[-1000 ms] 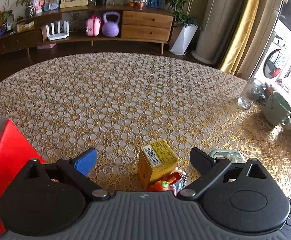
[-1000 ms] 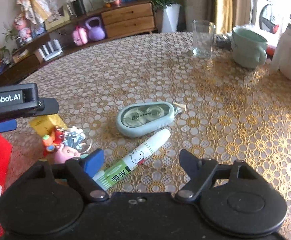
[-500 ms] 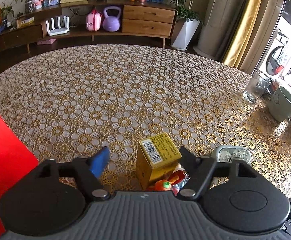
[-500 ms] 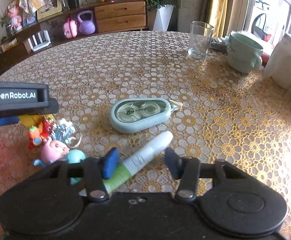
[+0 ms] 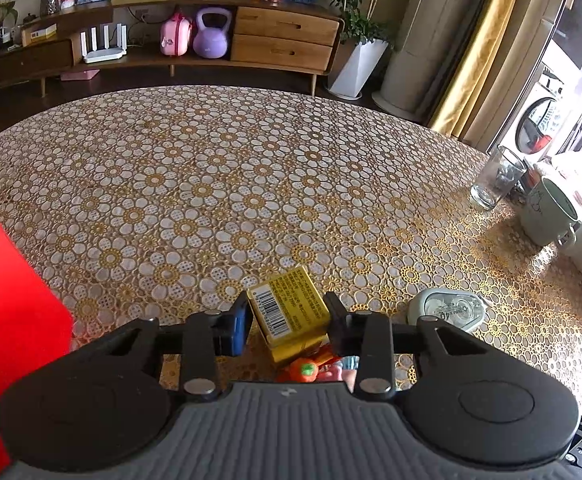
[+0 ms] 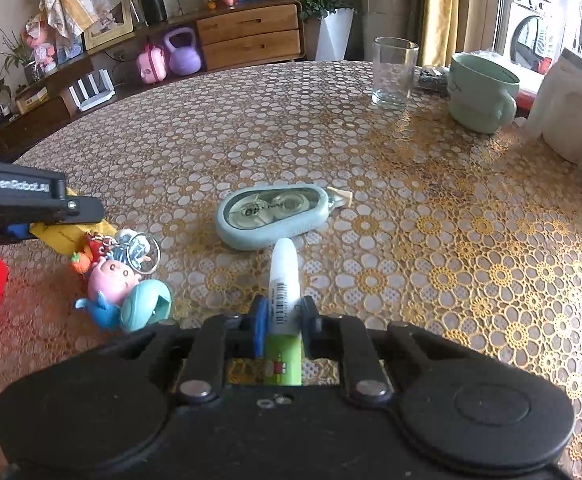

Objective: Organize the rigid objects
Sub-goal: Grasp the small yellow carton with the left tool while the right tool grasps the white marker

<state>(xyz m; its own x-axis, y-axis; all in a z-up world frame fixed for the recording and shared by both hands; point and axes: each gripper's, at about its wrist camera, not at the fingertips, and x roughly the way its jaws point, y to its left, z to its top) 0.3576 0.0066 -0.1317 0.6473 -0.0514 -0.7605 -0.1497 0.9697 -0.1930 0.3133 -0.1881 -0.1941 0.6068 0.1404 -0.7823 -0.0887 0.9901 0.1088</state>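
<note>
Both grippers have closed since a second ago: the left gripper, whose fingers stood wide apart around the yellow box, now pinches that box from both sides, while the right gripper, open before, now clamps the white-and-green pen, which has swung from lying diagonally to pointing straight ahead along the fingers. The box stands on the lace-patterned table just ahead of a cluster of toy keychains, with the pale green correction-tape dispenser lying flat just beyond the pen's tip and a red box at the left edge.
</note>
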